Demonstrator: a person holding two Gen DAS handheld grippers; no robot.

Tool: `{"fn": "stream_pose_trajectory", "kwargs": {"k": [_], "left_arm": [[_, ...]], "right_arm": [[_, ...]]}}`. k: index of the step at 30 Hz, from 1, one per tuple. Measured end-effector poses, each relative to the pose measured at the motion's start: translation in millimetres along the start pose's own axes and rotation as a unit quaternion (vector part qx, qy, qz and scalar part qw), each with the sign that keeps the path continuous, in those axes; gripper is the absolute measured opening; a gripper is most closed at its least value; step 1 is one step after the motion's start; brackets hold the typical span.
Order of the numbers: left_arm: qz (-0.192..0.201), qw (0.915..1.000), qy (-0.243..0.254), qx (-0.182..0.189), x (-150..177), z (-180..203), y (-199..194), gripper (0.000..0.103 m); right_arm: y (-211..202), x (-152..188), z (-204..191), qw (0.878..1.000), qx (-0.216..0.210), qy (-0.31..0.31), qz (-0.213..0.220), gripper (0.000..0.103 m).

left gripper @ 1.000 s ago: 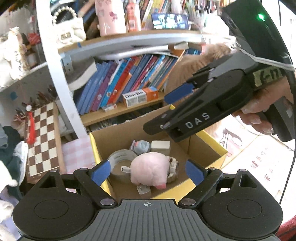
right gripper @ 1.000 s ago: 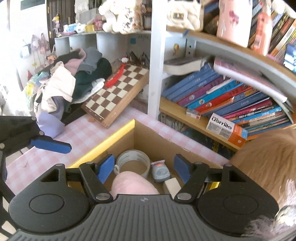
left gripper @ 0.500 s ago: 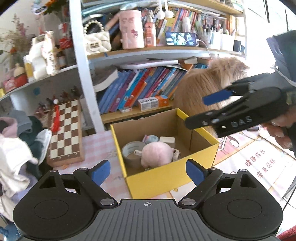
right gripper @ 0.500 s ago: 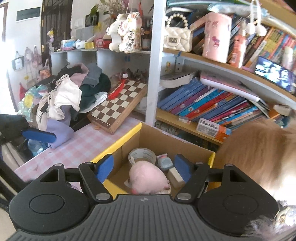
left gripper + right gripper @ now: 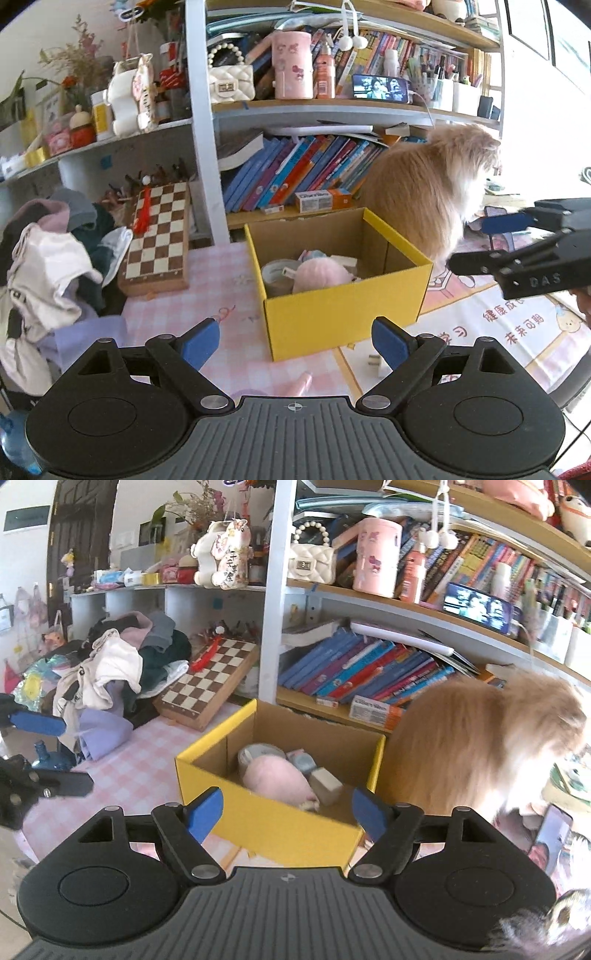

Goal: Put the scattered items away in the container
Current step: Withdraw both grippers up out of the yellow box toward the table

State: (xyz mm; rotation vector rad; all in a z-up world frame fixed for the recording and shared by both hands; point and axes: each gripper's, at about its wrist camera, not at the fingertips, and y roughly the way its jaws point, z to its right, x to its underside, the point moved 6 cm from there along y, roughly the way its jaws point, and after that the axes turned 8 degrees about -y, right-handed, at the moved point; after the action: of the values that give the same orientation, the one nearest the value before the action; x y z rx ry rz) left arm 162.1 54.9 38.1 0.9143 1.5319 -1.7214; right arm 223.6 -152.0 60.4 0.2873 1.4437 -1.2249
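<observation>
Both my grippers empty, jaws wide — the box holds the lot.
My left gripper (image 5: 293, 341) and right gripper (image 5: 287, 814) hang short of the yellow box (image 5: 343, 314); inside it lie a pink plush (image 5: 277, 775), tape roll (image 5: 275, 271) and eraser (image 5: 325, 784) — a cat (image 5: 424, 195) sits behind.

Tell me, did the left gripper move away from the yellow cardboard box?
Yes. The left gripper backed away from the yellow cardboard box: earlier it hovered right over the opening, and now the whole box shows in front of it.
</observation>
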Motion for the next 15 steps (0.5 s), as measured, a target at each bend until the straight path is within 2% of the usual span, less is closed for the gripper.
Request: {"fn": "stream_pose_trajectory", "kwargs": {"k": [5,15], "left_arm": [[-0.004,0.9999,-0.012,-0.006,17.1,0.5,-5.1,0.092],[-0.030,0.9992,-0.020,-0.016,58.0,8.5,-5.9,0.092]], "right_arm": [[-13.4,26.7,-8.2,1.000,0.015,0.007,-0.010,0.078],[-21.6,78.0,-36.6,0.999,0.018,0.001,-0.045,0.079]]}}
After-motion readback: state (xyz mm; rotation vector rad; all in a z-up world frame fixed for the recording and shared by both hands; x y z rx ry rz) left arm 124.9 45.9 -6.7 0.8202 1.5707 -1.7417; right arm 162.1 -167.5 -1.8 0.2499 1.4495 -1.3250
